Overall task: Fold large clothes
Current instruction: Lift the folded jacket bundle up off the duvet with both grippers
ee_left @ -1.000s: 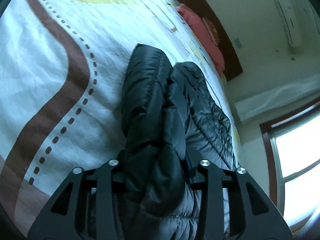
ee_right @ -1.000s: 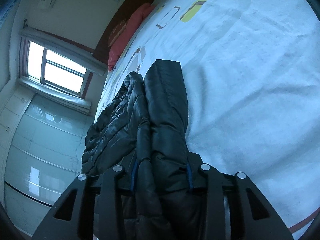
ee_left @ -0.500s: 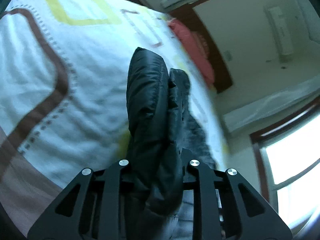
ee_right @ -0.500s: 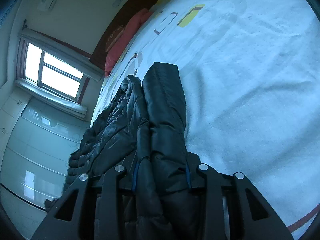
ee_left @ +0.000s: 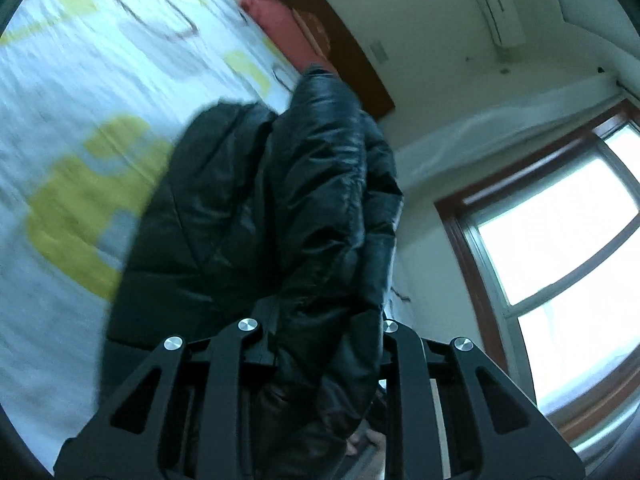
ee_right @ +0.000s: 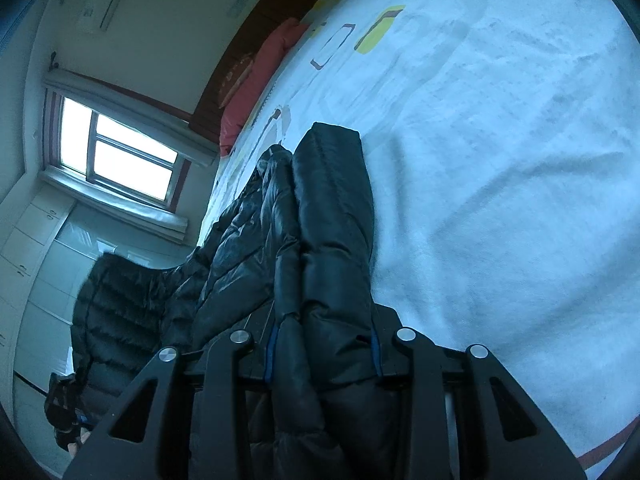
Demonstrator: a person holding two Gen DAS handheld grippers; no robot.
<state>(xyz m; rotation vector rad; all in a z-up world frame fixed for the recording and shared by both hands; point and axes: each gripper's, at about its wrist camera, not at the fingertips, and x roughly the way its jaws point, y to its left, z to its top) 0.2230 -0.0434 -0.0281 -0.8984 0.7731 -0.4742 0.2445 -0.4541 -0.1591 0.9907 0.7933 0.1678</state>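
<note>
A black quilted puffer jacket (ee_left: 280, 208) fills the middle of the left wrist view, bunched and lifted off the bed. My left gripper (ee_left: 324, 344) is shut on a thick fold of it, the fabric spilling over both fingers. In the right wrist view the same jacket (ee_right: 332, 216) lies stretched along the white bedspread (ee_right: 500, 160). My right gripper (ee_right: 324, 354) is shut on a sleeve-like roll of it, low over the bed. At the left of that view the far end of the jacket (ee_right: 116, 308) hangs raised in the air.
The bed has a white cover (ee_left: 72, 92) with yellow and brown shapes. A red pillow (ee_right: 256, 84) and dark headboard (ee_left: 340, 36) lie at its far end. A window (ee_left: 560, 248) and a wall air conditioner (ee_left: 496, 4) stand beyond. White cupboards (ee_right: 36, 256) line the wall.
My left gripper has tightened on the jacket and swung up and across, lifting its end off the bed. The right gripper has stayed in place, holding its fold.
</note>
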